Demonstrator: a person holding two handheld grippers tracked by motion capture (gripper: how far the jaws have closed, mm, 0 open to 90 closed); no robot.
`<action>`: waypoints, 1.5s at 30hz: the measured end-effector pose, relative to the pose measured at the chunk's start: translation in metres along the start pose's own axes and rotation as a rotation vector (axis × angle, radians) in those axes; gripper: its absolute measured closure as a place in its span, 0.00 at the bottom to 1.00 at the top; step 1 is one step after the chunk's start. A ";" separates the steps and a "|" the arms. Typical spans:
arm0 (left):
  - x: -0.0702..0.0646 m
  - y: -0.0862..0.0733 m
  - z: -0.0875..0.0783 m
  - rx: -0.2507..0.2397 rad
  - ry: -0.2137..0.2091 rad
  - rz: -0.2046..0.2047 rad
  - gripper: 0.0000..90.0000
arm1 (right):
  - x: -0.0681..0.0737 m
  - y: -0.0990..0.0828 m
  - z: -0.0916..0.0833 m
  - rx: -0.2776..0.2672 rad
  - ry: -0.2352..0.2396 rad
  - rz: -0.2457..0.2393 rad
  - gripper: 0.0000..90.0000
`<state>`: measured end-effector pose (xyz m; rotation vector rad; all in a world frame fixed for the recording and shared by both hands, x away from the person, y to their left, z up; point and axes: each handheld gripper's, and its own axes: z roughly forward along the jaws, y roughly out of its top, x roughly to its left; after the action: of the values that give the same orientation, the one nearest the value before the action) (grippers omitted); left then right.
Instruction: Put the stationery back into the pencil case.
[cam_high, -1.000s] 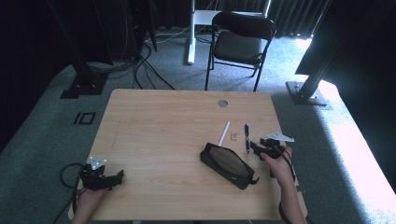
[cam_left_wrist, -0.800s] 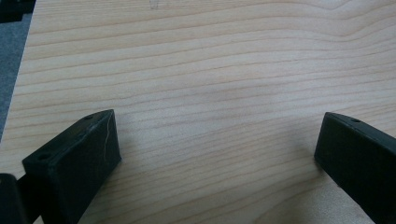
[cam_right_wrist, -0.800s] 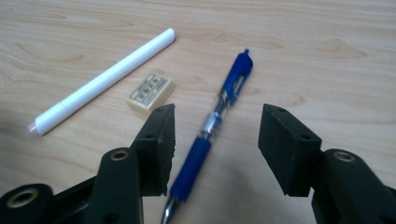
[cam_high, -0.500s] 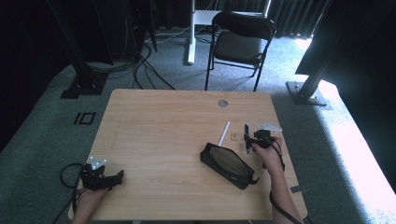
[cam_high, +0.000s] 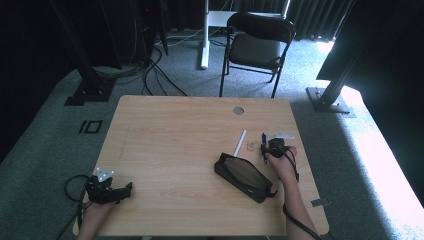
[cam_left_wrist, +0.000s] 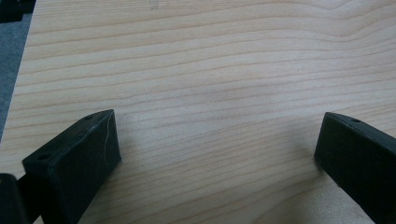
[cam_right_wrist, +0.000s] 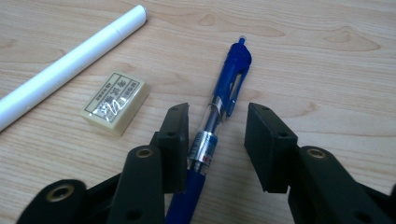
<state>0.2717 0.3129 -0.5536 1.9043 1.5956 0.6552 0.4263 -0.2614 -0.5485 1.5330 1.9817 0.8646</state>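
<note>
The right hand-held gripper (cam_right_wrist: 217, 140) is down at the bench (cam_high: 175, 135), its two black jaws set on either side of a blue click pen (cam_right_wrist: 219, 112) that lies flat on the wood. The jaws have just been closing and now stand narrow, with the pen between them: in the right gripper view the left jaw is against the pen's clear barrel or very nearly so, while a strip of bare wood still shows between the pen and the right jaw, so the pen is not clamped. The pen's clip end points away from the gripper. Just beside it lies a small cream eraser (cam_right_wrist: 115, 103) in a clear wrapper, apart from the pen, and beyond that a white marker (cam_right_wrist: 70, 63) lies at a slant, apart from the eraser.

In the high view the right hand-held gripper (cam_high: 274, 147) is at the right part of the bench, with the blue click pen (cam_high: 263, 142) a thin dark stroke at its tip, the eraser (cam_high: 250, 145) and the white marker (cam_high: 241, 141) just to the left. A black pencil case (cam_high: 245, 177) lies at an angle near the person's right forearm.

The left hand-held gripper (cam_high: 109, 190) rests near the bench's near left corner, well apart from all of these. In the left gripper view its jaws stand wide with bare wood between them
</note>
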 end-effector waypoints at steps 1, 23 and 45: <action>0.000 0.000 0.000 -0.001 0.000 0.000 0.00 | 0.000 0.001 0.001 0.004 0.003 0.008 0.70; 0.000 0.000 0.000 0.000 0.000 0.000 0.00 | -0.010 0.004 0.001 0.011 -0.007 0.161 0.88; 0.000 0.000 0.000 0.000 0.000 0.000 0.00 | -0.019 0.007 -0.050 -0.073 0.094 0.158 0.88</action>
<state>0.2718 0.3128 -0.5536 1.9042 1.5958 0.6556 0.4006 -0.2874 -0.5092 1.6511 1.8906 1.0790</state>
